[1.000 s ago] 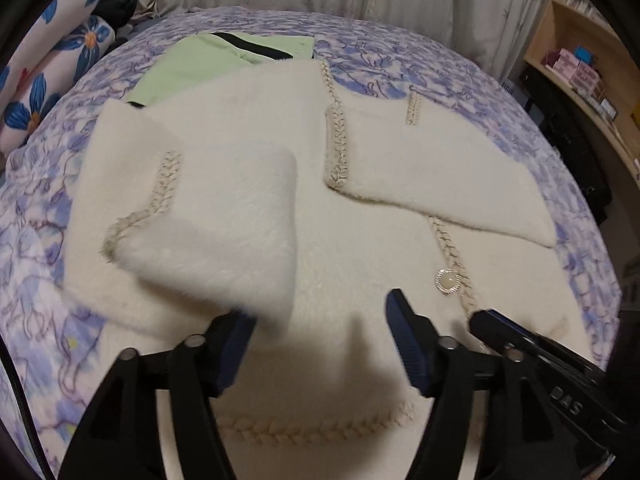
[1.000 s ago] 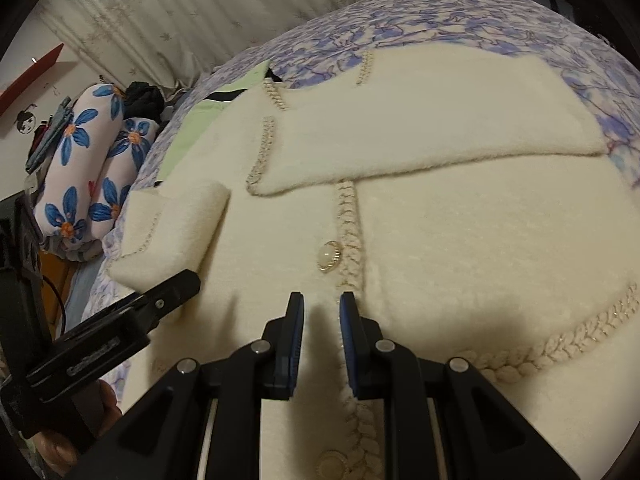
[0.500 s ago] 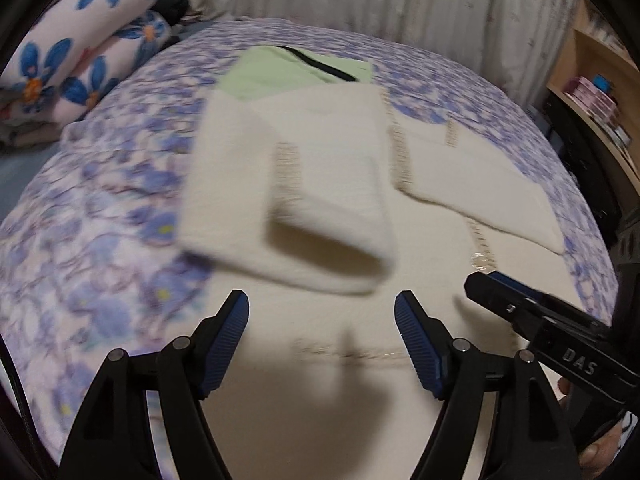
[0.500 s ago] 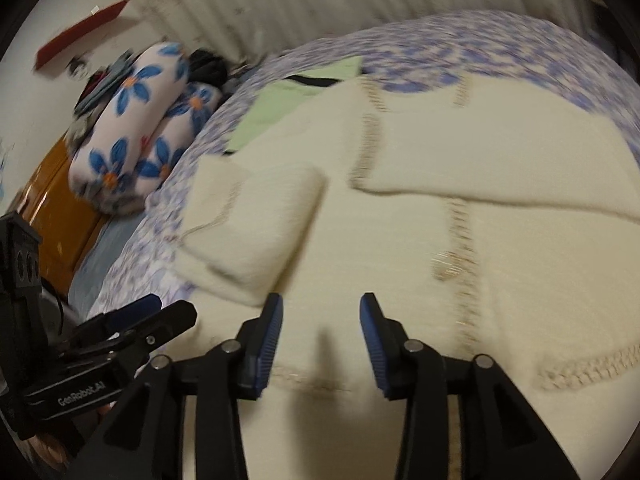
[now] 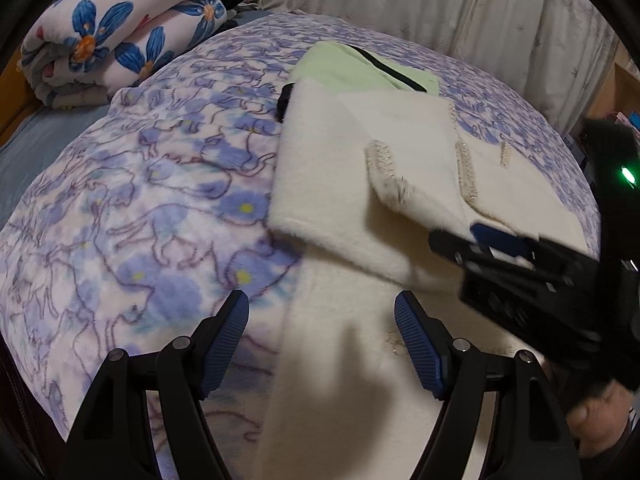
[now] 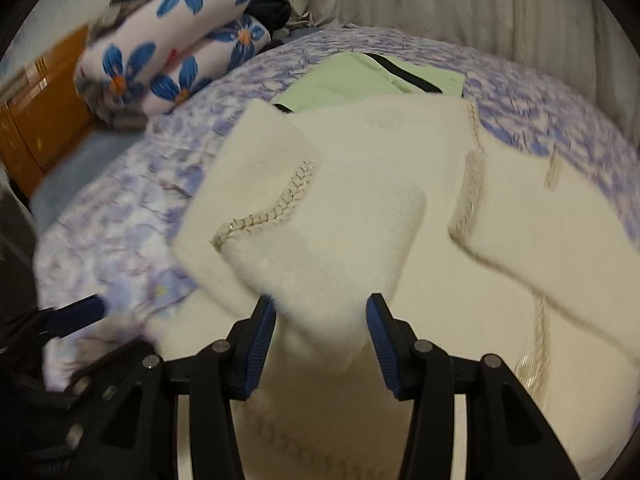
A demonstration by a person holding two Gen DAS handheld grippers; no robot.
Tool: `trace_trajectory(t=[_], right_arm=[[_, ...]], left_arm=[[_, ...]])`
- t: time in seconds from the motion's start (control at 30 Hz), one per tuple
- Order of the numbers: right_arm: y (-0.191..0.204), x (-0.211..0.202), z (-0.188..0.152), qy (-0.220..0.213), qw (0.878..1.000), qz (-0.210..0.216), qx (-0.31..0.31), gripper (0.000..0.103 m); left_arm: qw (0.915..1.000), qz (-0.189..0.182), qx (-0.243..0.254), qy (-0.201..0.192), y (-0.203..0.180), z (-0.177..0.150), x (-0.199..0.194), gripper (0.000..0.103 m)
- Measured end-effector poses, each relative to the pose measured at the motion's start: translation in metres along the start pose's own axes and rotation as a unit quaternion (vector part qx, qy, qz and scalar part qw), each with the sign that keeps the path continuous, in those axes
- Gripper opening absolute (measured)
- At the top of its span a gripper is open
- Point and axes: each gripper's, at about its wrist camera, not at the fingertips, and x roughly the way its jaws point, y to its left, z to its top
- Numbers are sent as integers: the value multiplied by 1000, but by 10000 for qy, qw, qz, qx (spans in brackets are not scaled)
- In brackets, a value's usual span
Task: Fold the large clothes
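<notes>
Where the cream fluffy knitted jacket with braided trim (image 6: 360,208) lies spread on the purple-and-white floral bedspread (image 5: 132,216), it fills the centre and 3 o'clock side of both views. One jacket is counted. Two sleeves are folded in across its body: one (image 6: 312,240) at centre in the right wrist view, the other (image 6: 560,220) at 3 o'clock. One pale button (image 6: 530,368) shows on the front placket at 4 o'clock, blurred.

The left gripper (image 5: 322,340) sits over the jacket's left edge, its two blue-padded fingers (image 5: 224,340) well apart with nothing clamped; one finger is over bedspread, the other over cream fabric. The right gripper (image 6: 322,340) sits just below the folded sleeve's lower end, fingers (image 6: 260,344) apart and gripping nothing; whether the sleeve end touches a pad cannot be told.

One light green folded garment with a black stripe (image 5: 360,68) lies at 12 o'clock, partly under the jacket's far edge. One rolled white quilt with blue flowers (image 5: 120,32) rests at 10 o'clock, a dark bundle (image 6: 270,6) behind it. Pale curtains (image 5: 440,8) close the background. An orange wooden panel (image 6: 40,116) shows at 9 o'clock.

The right gripper's body blocks the jacket at 3 o'clock in the left wrist view; a hand (image 5: 596,420) is cut off at 4 o'clock. The right wrist view is motion-blurred.
</notes>
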Motion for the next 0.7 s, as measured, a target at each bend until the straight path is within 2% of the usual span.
trace_trajectory(t=[0.03, 0.07, 0.1, 0.17, 0.23, 0.3, 0.4, 0.47, 0.53, 0.57, 0.6, 0.67, 0.7], right_arm=[[3, 2, 6, -8, 9999, -82, -129, 44], [5, 1, 11, -47, 9997, -57, -220, 33], [5, -3, 21, -84, 9994, -52, -325, 7], [-4, -19, 38, -362, 9990, -47, -243, 8], [-28, -47, 59, -845, 9964, -34, 99, 7], [-65, -82, 70, -1366, 9885, 63, 644, 7], [-125, -122, 59, -1994, 9693, -57, 1438, 7], [-156, -130, 44, -2094, 9605, -176, 1826, 8], [-190, -124, 15, -1866, 9559, -392, 2233, 10], [-204, -115, 0, -1597, 9561, -498, 2407, 12], [-222, -98, -21, -1081, 9569, -625, 2621, 19], [-243, -75, -50, -414, 9545, -636, 2882, 30], [-252, -68, -65, -172, 9522, -613, 2988, 30]], left_arm=[[10000, 3, -7, 3, 1, 0, 0, 74], [10000, -7, -15, -5, 2, 0, -1, 74], [10000, -8, -20, -18, 2, 1, -1, 74], [10000, -8, -25, -64, 2, 1, -4, 74], [9999, -6, -23, -118, -1, 2, -6, 74], [9999, -43, -12, -164, -4, 3, -8, 74], [9997, -102, 40, -202, -9, 2, -9, 74], [9996, -116, 118, -239, -13, 1, -10, 74], [9994, -108, 233, -249, -19, 1, -8, 74], [9993, -108, 282, -233, -22, 2, -6, 74], [9992, -105, 315, -211, -23, 3, -4, 74], [9990, -147, 397, -161, -28, 8, 0, 74], [9988, -165, 439, -134, -29, 12, 3, 74]])
